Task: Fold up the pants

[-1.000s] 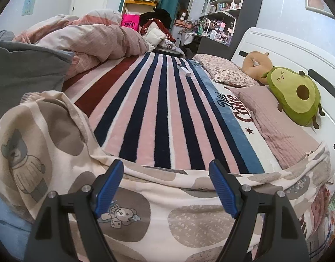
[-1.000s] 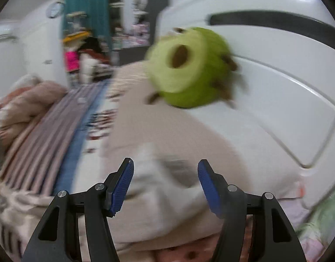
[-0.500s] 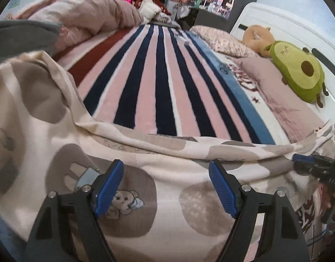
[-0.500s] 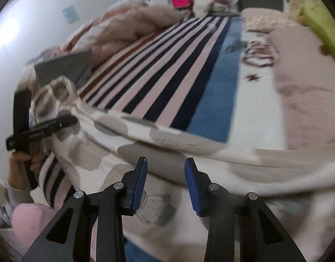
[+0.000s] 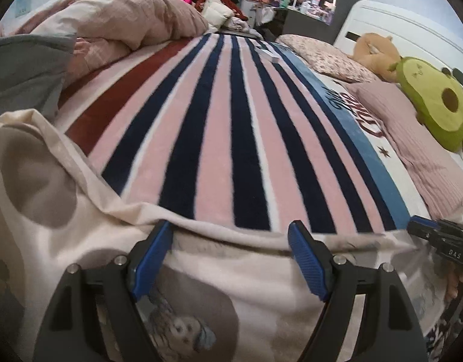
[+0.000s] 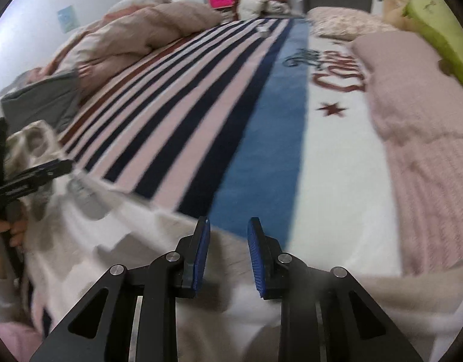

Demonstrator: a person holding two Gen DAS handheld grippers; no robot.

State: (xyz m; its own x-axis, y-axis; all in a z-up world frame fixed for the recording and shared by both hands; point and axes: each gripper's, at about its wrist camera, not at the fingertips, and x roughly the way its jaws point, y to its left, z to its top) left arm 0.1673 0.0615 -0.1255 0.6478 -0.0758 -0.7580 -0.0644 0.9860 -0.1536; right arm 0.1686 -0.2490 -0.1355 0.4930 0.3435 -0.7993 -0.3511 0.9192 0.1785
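Both tools have dropped closer to the bed since half a second ago; the striped pink, navy and dark-red fleece blanket (image 5: 231, 126) now fills more of each view. Cream fabric pants with grey blotches and bear prints (image 5: 231, 274) lie spread across the near end of that blanket, far edge running roughly straight between the two tools. Big green avocado plush (image 5: 433, 108) and mauve knitted pillow (image 5: 412, 150) sit well apart at the headboard side, out of the way.

Left tool (image 5: 231, 261): released, jaws wide, hovering over the pants' far edge, no cloth pinched. Right tool (image 6: 227, 261): jaws have narrowed from the earlier frame but a gap remains; cloth lies beneath, and I can't confirm anything is pinched between the pads. It reads as released, mid-close.

Judgement: this is the grasp setup for a fold, both tools lining up on one edge. Fold itself not started.
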